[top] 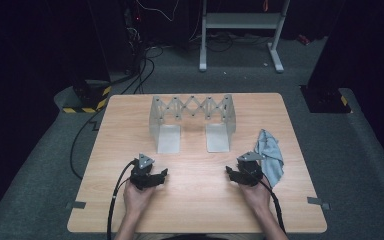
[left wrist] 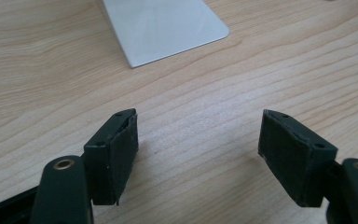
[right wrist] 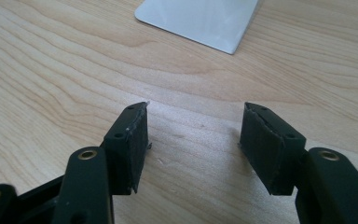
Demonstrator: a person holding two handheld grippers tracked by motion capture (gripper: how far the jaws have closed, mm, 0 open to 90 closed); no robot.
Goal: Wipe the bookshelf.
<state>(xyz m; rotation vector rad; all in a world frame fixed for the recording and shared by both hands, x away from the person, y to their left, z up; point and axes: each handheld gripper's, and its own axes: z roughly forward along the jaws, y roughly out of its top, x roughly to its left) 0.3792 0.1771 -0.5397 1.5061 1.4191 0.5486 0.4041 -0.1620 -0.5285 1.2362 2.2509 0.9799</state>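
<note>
Currently I have both tongs low over the table, lower centre of frame. Left gripper jaws spread, nothing between them; right gripper likewise. Grey folding rack stands above them, mid-frame, apart from both. Blue cloth lies just beside right gripper, touching unclear.

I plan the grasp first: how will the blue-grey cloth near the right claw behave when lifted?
The blue-grey cloth lies crumpled in soft folds on the table, so it is probably floppy and will drape from the right claw. It looks thin, likely light; pushed, it would probably bunch rather than slide.
</note>
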